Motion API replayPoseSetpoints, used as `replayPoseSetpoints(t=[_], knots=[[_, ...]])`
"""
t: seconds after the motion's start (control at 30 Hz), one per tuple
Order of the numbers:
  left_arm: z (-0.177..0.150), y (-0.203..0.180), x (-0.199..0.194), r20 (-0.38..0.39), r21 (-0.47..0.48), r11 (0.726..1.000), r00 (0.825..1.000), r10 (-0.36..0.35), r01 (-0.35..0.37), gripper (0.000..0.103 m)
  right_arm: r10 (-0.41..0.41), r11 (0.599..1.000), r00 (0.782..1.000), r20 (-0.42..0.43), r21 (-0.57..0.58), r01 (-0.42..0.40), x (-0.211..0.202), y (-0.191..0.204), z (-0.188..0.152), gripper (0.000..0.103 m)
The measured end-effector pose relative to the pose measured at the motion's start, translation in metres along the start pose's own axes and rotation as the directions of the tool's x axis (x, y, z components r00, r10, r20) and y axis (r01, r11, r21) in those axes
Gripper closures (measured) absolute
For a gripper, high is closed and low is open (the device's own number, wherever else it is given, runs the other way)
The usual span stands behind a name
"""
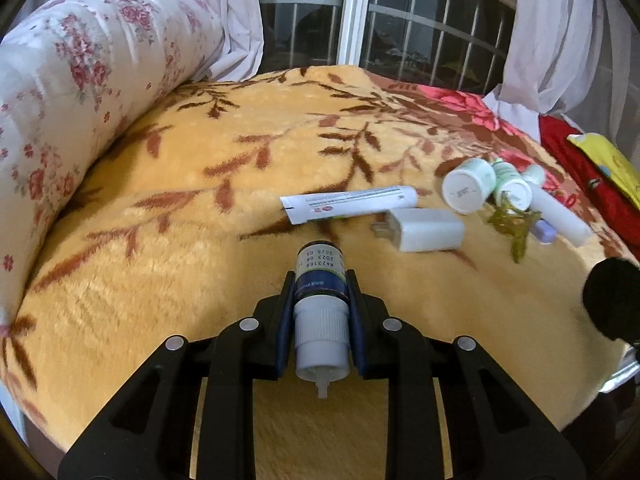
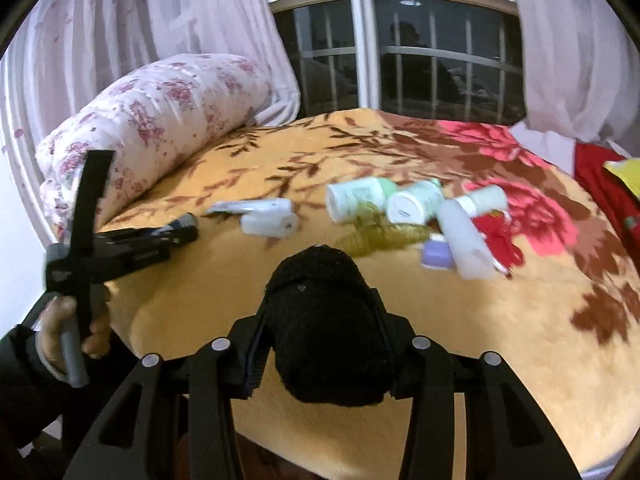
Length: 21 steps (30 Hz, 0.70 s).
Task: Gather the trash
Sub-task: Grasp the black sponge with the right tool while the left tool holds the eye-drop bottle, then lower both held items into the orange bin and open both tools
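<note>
Trash lay scattered over a yellow leaf-patterned blanket [image 1: 168, 264], and two pieces of it were already gripped. Nearest the left wrist camera, the left gripper [image 1: 320, 284] was pinched on a small dark dropper bottle [image 1: 320, 280], its blue pads pressing the labelled body from both sides, white ribbed cap and nozzle pointing back toward the camera and the printed base pointing away. In the right wrist view, the right gripper [image 2: 320, 300] was clamped on a black fuzzy bundle [image 2: 326, 320], apparently a rolled sock, that filled the gap between its fingers.

To the left in that same view, a hand [image 2: 68, 328] in a dark sleeve held the left gripper's grey handle.

Just beyond the dropper bottle lay a white charger plug [image 1: 424, 229], and touching it on the far side a flattened white tube [image 1: 344, 204]. Farther right sat a tight cluster: two white jars [image 1: 466, 185] with green labels lying on their sides, a white cylindrical bottle [image 1: 560, 216], a small lilac item [image 1: 546, 232] and an olive-green crumpled scrap [image 1: 514, 226].

Farther still, a rolled floral quilt [image 1: 80, 80] lined the left edge of the bed. At the back stood pale curtains [image 1: 224, 16] and a barred window [image 1: 400, 20].
</note>
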<state>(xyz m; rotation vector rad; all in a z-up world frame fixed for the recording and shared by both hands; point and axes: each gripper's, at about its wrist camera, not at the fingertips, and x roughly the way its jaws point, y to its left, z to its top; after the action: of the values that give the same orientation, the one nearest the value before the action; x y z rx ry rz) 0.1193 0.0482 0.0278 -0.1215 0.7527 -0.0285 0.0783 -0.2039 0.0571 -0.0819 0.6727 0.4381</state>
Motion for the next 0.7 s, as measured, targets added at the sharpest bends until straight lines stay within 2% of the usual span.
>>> replayPoseSetpoints(t=[0.1, 0.2, 0.33, 0.53, 0.7], knots=[[-0.002, -0.008, -0.012, 0.016, 0.015, 1.0, 1.0, -0.022, 0.022, 0.08, -0.03, 0.999, 1.0, -0.006, 0.042, 0.03, 0.001, -0.005, -0.005, 0.058], [-0.008, -0.019, -0.03, 0.03, 0.038, 0.997, 0.997, -0.065, 0.064, 0.08, -0.007, 0.997, 1.0, 0.016, 0.083, 0.005, -0.01, -0.004, -0.008, 0.058], [-0.025, -0.037, -0.06, 0.037, 0.098, 0.99, 0.993, -0.108, 0.104, 0.08, 0.02, 0.997, 0.999, 0.036, 0.08, -0.023, -0.032, 0.007, -0.02, 0.058], [-0.069, -0.052, -0.093, -0.021, 0.149, 0.977, 0.988, -0.153, 0.154, 0.08, 0.085, 0.992, 0.996, -0.016, 0.092, -0.083, -0.059, 0.03, -0.064, 0.057], [-0.114, -0.057, -0.102, -0.094, 0.172, 0.972, 0.985, -0.144, 0.159, 0.08, 0.07, 0.996, 0.994, -0.088, 0.064, -0.065, -0.066, 0.049, -0.105, 0.057]])
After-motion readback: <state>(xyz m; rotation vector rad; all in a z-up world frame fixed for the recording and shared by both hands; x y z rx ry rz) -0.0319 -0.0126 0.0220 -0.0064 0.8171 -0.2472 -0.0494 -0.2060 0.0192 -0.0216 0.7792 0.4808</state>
